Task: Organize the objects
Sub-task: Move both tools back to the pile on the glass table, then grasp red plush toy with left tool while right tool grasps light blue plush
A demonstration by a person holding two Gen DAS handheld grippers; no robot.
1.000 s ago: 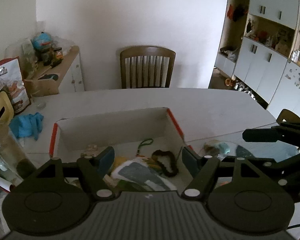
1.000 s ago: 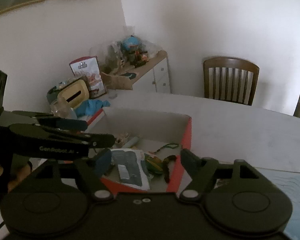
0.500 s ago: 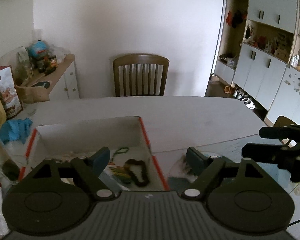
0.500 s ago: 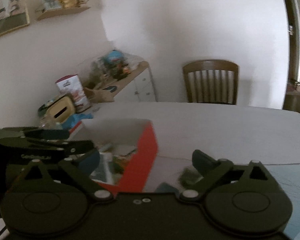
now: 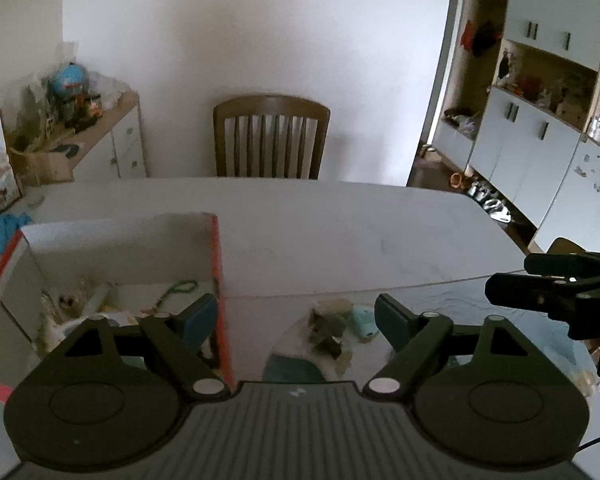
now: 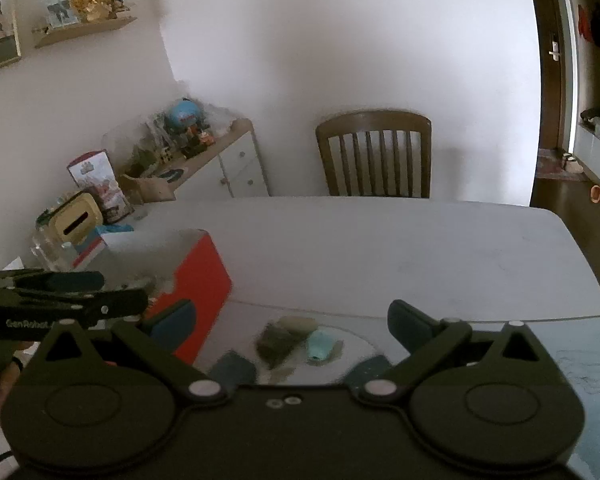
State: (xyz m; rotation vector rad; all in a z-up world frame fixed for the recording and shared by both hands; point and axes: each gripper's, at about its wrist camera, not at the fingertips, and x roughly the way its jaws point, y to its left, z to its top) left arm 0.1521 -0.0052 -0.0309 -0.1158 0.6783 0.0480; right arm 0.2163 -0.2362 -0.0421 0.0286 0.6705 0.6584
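A white cardboard box (image 5: 216, 248) with red sides stands on the table at the left, holding a green bead string (image 5: 180, 288) and other small items. To its right a dark crumpled pile (image 5: 328, 328) and a light teal piece (image 5: 362, 322) lie on a round clear mat (image 6: 352, 338). My left gripper (image 5: 294, 312) hovers over the box's right wall and the pile, its jaws opening with nothing gripped. My right gripper (image 6: 290, 314) stands open above the same dark pile (image 6: 278, 342) and teal piece (image 6: 320, 346), with a dark blue piece (image 6: 232, 366) near it.
A wooden chair (image 5: 270, 136) stands at the table's far side. A sideboard (image 6: 220, 160) with clutter, a yellow tissue box (image 6: 76, 220) and a blue cloth (image 5: 0, 228) are at the left. White cabinets (image 5: 540, 140) line the right wall. A pale blue cloth (image 6: 580, 356) covers the near right of the table.
Both grippers have swung right, from over the box's inside to over the pile beside it. Both pairs of jaws stand wider than before.
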